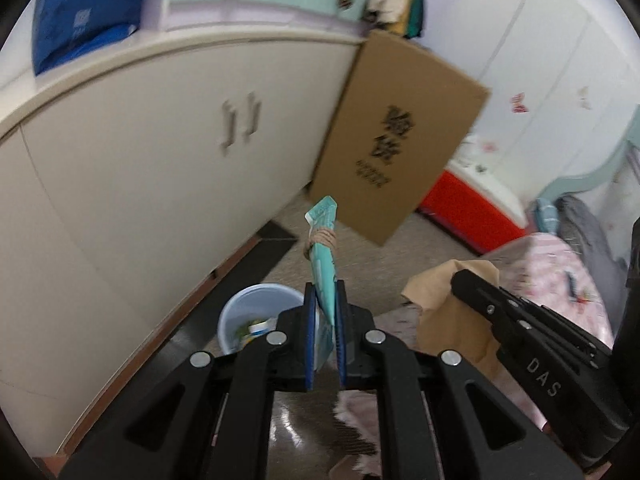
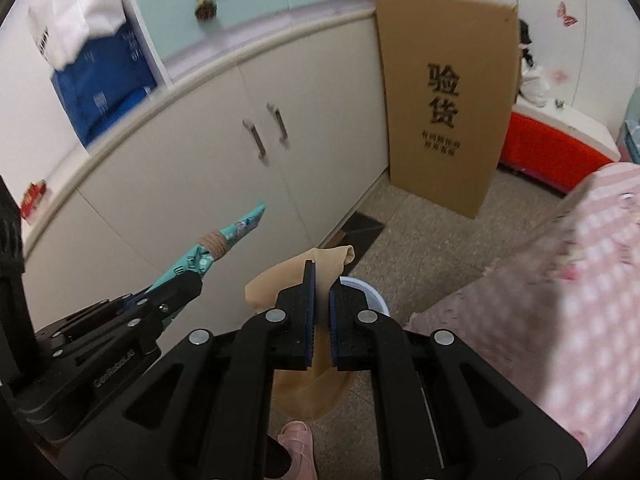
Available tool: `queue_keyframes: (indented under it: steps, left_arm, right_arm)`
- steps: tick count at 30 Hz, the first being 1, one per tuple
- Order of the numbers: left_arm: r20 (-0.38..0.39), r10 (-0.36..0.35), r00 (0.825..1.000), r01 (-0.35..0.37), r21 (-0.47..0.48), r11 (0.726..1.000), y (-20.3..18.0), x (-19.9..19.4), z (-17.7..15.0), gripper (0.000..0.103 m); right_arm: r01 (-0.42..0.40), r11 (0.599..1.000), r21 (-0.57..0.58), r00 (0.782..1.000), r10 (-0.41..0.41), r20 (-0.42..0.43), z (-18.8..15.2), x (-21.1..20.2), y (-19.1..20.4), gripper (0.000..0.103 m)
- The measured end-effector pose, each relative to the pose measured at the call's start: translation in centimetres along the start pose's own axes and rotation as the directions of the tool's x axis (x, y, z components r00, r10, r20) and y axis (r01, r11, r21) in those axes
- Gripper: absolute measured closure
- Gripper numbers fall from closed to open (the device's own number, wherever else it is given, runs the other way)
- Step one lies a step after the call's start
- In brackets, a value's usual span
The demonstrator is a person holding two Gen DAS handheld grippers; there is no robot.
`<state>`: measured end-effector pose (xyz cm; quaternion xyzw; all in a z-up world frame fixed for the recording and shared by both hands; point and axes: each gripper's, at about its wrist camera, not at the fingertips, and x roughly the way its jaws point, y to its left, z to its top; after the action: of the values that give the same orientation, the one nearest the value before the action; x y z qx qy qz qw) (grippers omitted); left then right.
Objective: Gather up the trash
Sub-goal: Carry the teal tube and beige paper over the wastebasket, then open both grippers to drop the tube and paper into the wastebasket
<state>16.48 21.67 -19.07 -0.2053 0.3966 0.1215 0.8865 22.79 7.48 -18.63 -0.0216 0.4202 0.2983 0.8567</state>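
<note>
My left gripper [image 1: 325,292] is shut on a teal wrapper [image 1: 323,256] tied round with a tan band; the wrapper sticks up past the fingertips, above and just right of a pale blue trash bin [image 1: 240,312] that holds some litter. My right gripper [image 2: 321,280] is shut on a beige stocking [image 2: 280,284] that drapes over and under the fingers. The bin's rim [image 2: 372,294] shows just behind the right fingers. The left gripper [image 2: 188,286] with the wrapper [image 2: 228,238] shows in the right wrist view, and the right gripper [image 1: 464,280] with the stocking [image 1: 440,312] in the left wrist view.
A cream cabinet [image 1: 160,152] runs along the left. A tall cardboard box [image 2: 448,96] leans at its far end. An orange and white box [image 2: 556,140] stands at the back. A pink bed cover [image 2: 560,304] fills the right. A pink slipper [image 2: 298,446] is on the floor below.
</note>
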Motion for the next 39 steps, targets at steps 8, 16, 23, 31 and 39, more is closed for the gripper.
queue_keyframes:
  steps: [8,16,23,31,39]
  left_arm:
    - [-0.058,0.108,0.992,-0.11,-0.029,0.993,3.5,5.1,0.5,0.095]
    - [-0.092,0.148,0.985,-0.151,-0.029,0.988,5.0,7.5,0.9,0.094]
    - [-0.104,0.144,0.984,-0.146,-0.017,0.989,4.3,8.2,0.9,0.094]
    - [-0.1,0.13,0.986,-0.131,0.001,0.991,2.9,8.0,1.3,0.094]
    - [-0.097,0.106,0.99,-0.104,0.021,0.994,1.3,8.3,2.1,0.094]
  right_arm:
    - [-0.039,0.999,0.036,0.995,0.042,-0.088,0.1,7.6,0.1,0.085]
    - [-0.033,0.995,0.09,0.994,0.042,-0.106,-0.4,9.9,-0.7,0.05]
    - [-0.033,0.994,0.104,0.997,0.04,-0.069,-0.1,8.1,-1.1,0.048]
    - [-0.029,0.993,0.119,1.0,0.03,-0.008,0.3,5.6,-1.7,0.046]
    - [-0.03,0.987,0.156,0.996,0.017,0.083,0.7,3.0,-3.0,0.045]
